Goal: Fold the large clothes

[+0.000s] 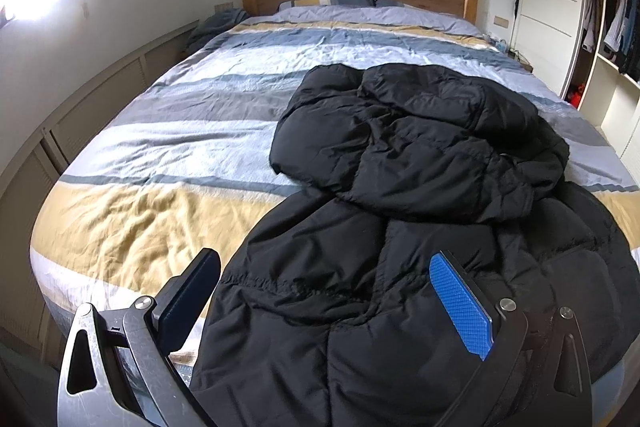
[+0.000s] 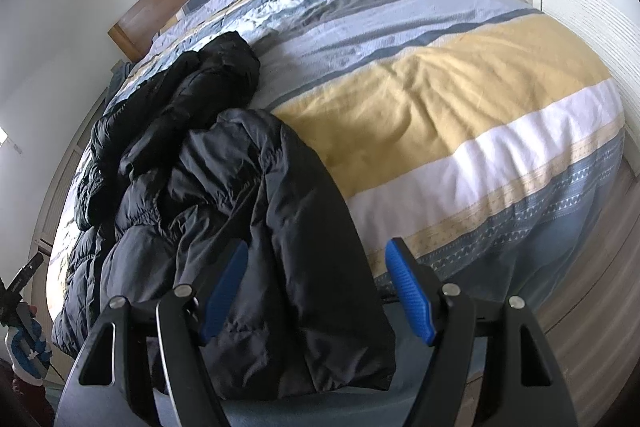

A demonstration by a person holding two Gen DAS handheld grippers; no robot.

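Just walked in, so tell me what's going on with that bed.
A person is working two handheld grippers over a black puffer jacket that lies crumpled and unfolded near the foot of a bed with a striped duvet. The left gripper and the right gripper are both open, jaws straddling the jacket's near edge. Neither has closed on it yet, so no fold has begun.

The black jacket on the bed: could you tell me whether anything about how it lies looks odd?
Yes: the black jacket lies crumpled, its upper part bunched over itself, and its near end hangs over the foot of the bed.

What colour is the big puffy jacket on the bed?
Black jacket; the left wrist view shows it best.
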